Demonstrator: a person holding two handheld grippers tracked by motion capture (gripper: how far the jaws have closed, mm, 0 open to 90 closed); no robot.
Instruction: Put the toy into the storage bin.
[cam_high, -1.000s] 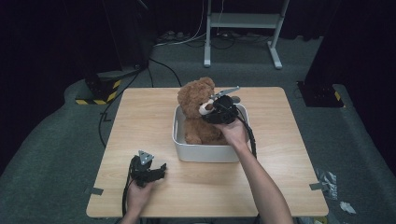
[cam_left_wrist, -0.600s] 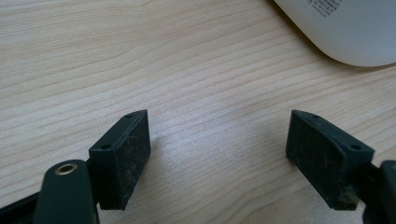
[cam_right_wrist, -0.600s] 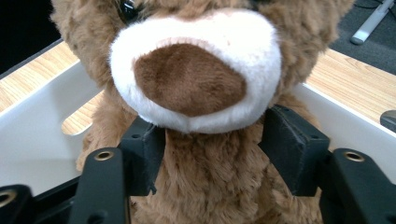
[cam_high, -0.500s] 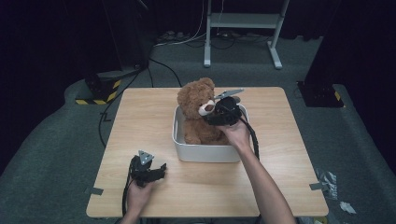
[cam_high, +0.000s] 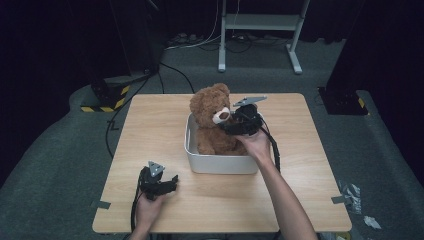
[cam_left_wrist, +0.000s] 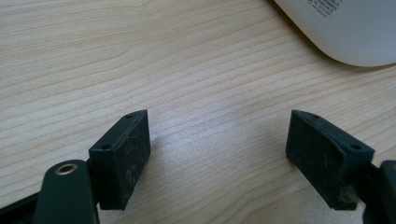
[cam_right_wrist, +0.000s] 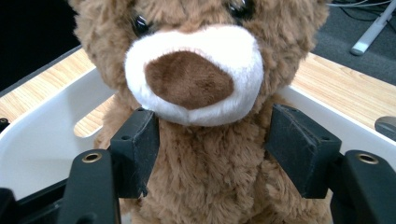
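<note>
**Just released: bear seated in the bin**

Seen from above, the teddy bear sits upright inside the white bin at mid-table. The right gripper is at its chest, below the muzzle; its jaws have just been opening and now stand either side of the bear's neck, pads close to the fur but seemingly no longer pinching. Judged from this, placement is done and withdrawal comes next. The left gripper rests with jaws apart over the bare table, near the bin.
</note>
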